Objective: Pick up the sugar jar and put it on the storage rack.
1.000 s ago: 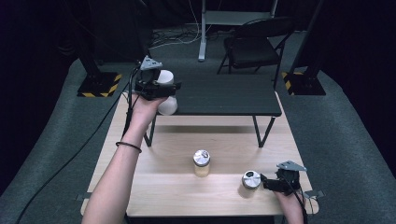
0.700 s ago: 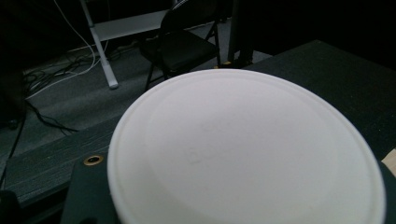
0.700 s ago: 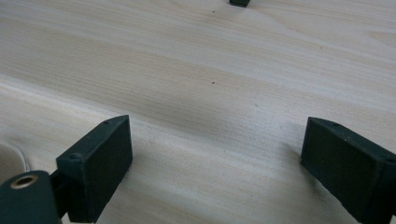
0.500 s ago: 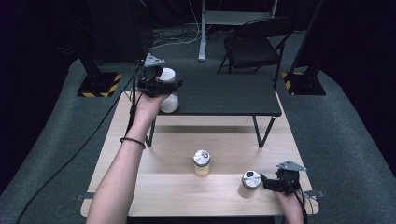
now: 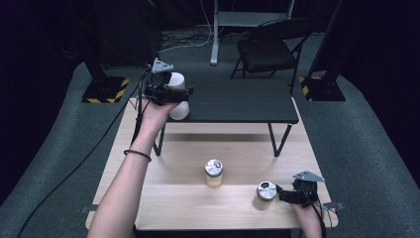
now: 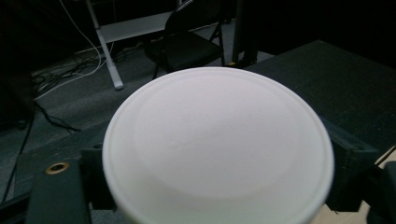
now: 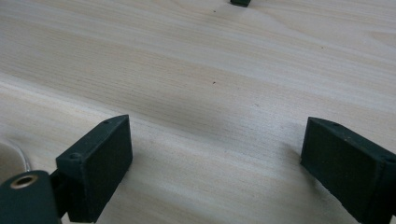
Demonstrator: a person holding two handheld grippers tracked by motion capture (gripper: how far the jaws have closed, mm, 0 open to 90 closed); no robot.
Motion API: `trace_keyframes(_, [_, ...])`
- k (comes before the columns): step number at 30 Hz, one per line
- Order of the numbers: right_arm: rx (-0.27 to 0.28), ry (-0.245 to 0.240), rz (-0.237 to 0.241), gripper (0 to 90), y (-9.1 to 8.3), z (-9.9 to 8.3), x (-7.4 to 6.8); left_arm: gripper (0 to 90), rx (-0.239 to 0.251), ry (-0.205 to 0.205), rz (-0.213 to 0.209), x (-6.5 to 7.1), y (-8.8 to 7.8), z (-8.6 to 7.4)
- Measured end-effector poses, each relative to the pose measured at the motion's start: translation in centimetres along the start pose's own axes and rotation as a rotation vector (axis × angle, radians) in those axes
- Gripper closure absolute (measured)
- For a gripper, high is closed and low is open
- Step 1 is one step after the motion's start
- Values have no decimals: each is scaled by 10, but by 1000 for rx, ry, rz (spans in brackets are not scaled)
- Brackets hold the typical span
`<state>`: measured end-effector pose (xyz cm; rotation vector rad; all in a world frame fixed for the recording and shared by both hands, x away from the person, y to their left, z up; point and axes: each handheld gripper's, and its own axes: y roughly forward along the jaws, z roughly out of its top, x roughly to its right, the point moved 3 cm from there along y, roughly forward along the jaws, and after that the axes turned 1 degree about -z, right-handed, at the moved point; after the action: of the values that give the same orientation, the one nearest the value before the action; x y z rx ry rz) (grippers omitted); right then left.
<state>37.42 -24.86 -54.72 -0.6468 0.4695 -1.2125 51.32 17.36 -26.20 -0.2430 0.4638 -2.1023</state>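
A person sits at a wood table (image 5: 163, 198) with a gripper in each hand. The left gripper (image 5: 171, 94) is up at about 11 o'clock in the high view, over the left end of a low black shelf (image 5: 237, 101) that stands on the far half of the table. Its jaws are clamped on a white cup (image 5: 177, 96), one jaw on each side. In the left gripper view the cup's (image 6: 217, 144) round white end faces the camera, with a black jaw pressed against it at 9 o'clock and another at 3 o'clock. The person's left hand (image 5: 154, 114) is wrapped around the gripper, and there is a dark band (image 5: 137, 154) on that wrist. The right gripper (image 5: 283, 193) is low at about 5 o'clock, near the table's front right corner. Its jaws are spread wide with nothing between them; in the right gripper view (image 7: 215, 154) just bare wood shows in the gap. A small jar (image 5: 266, 191) with a shiny lid stands just beside its tips, at 9 o'clock from them. A second jar (image 5: 214, 173) with a shiny lid stands near the middle of the table, well apart from the cup. A black chair (image 5: 270, 44) stands on the floor behind the table, at 12 o'clock.
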Motion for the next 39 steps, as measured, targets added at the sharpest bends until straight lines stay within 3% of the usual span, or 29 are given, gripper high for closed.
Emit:
trace_keyframes(11, [0, 0, 0, 80, 0, 0, 0, 62, 5, -17, -2, 0, -16, -5])
trace_keyframes(21, [0, 3, -1, 80, 0, 0, 0, 45, 7, -22, -18, -5, -31, -17])
trace_keyframes(39, [-1, 4, -4, 81, 0, 0, 0, 27, 57, -4, -60, 6, -62, -37])
